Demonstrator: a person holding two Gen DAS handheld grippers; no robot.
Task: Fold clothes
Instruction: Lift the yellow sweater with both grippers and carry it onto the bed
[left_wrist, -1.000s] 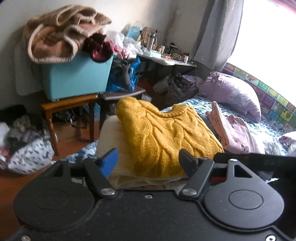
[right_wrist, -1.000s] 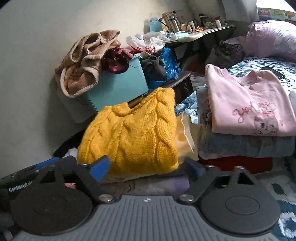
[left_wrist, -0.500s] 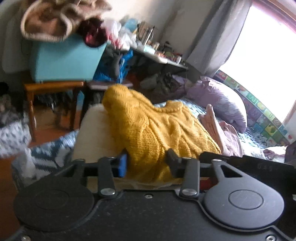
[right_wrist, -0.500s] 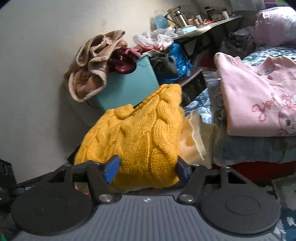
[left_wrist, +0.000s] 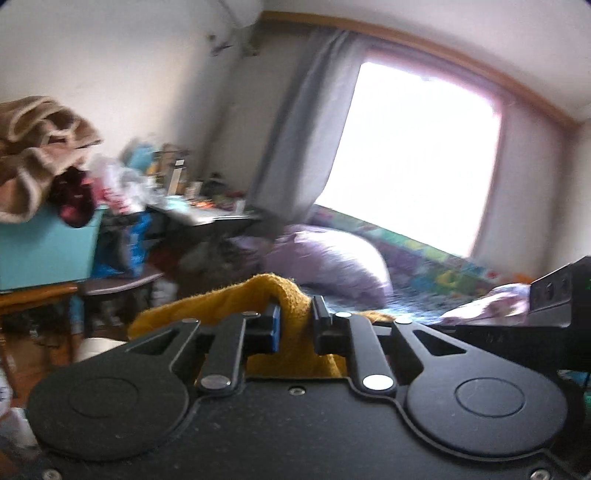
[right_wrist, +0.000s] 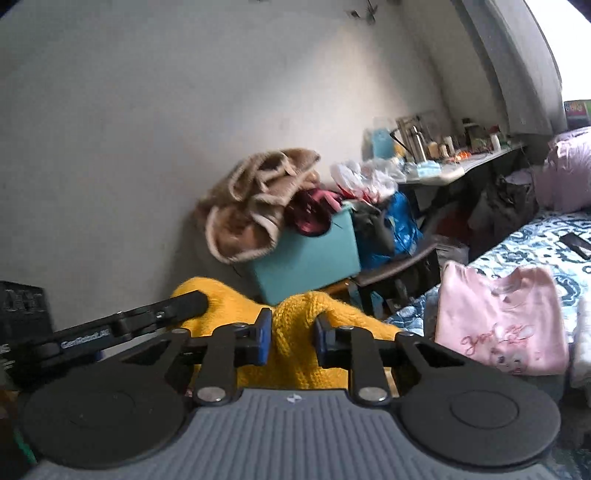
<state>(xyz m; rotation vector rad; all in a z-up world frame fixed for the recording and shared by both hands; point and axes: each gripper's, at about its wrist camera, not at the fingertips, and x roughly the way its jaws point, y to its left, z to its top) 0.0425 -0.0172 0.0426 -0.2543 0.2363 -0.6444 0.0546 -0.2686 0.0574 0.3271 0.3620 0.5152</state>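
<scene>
Lifted since before, yellow sweater (left_wrist: 295, 332) hangs crosswise between both clamped jaws.

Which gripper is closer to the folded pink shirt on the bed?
Right. The right gripper, pinching the yellow sweater, has the pink shirt just beside it. The left gripper sits on its far side.
</scene>
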